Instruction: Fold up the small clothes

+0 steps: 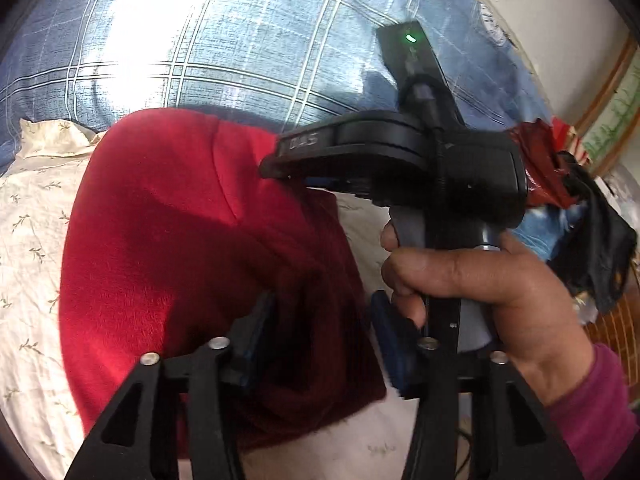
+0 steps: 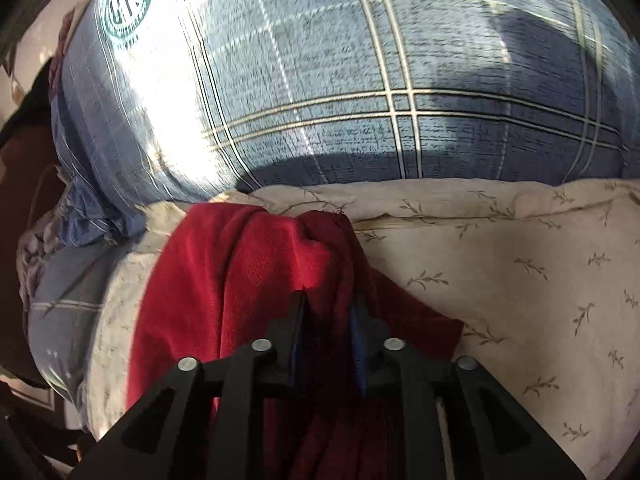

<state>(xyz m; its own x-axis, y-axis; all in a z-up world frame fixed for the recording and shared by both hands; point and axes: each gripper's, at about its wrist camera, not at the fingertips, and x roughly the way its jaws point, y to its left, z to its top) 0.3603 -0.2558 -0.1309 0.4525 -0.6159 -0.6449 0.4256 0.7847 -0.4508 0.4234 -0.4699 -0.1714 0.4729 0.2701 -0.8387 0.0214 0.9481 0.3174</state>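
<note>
1. Nearest the left wrist camera, we found the left gripper [image 1: 320, 344] with its jaws standing well apart; a dark fold of the red garment [image 1: 168, 240] lay between them, but the blue pads [image 1: 256, 332] did not press on it.
2. Just beside the right-hand pad, the person's hand [image 1: 472, 296], in a magenta sleeve [image 1: 592, 408], was wrapped round the handle of the right gripper [image 1: 400, 160], whose body crossed the view above the garment.
3. Nearest the right wrist camera, we saw the right gripper [image 2: 329, 312] with its jaws parted only a little. Red fabric filled the narrow gap between its fingertips [image 2: 300, 308]; we could not tell whether the pads pinched it or merely flanked it.
4. The red garment [image 2: 256, 280] was a fleecy piece, bunched and draped over the cream floral sheet [image 2: 520, 272], with one ridge rising just past the right fingertips.
5. In the left view the garment spread broad and rounded across the cream sheet [image 1: 36, 240].
6. Behind the sheet lay a blue plaid pillow [image 2: 400, 80], bright with sun on one side; it showed in the left view too [image 1: 220, 40].
7. Far right in the left view we noted a heap of mixed clothes [image 1: 592, 240], red, blue and black.
</note>
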